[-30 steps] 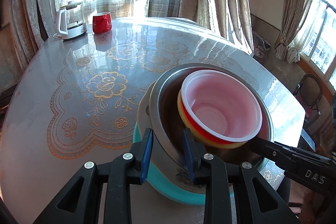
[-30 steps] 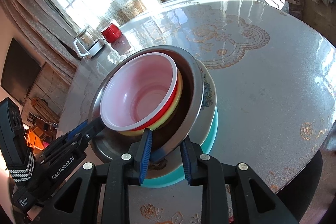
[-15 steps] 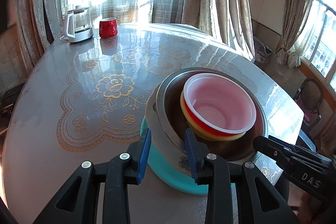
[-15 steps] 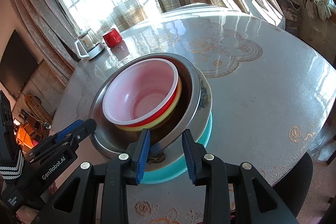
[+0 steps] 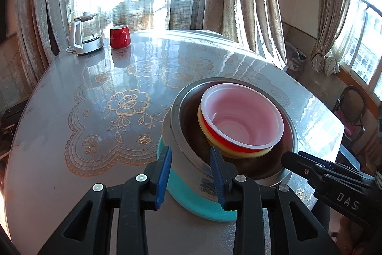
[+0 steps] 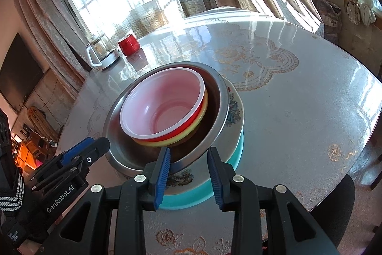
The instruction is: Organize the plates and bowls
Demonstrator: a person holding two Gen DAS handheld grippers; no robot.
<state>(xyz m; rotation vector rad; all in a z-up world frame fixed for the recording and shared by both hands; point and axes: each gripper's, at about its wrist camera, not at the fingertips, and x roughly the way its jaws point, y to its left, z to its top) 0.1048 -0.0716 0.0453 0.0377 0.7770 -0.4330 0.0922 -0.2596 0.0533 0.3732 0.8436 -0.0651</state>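
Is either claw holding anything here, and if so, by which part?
Nothing is held. The left claw and right claw are both open, near the rim of the stacked bowls without clamping it.

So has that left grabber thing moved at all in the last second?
Yes. The left gripper has pulled back and up from the nested bowl stack: in its own view the stack looks smaller, and the red mug and glass kettle sit lower.

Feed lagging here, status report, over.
Left gripper and right gripper open, both at bowl stack. Stack nested on table. Kettle, mug far off.
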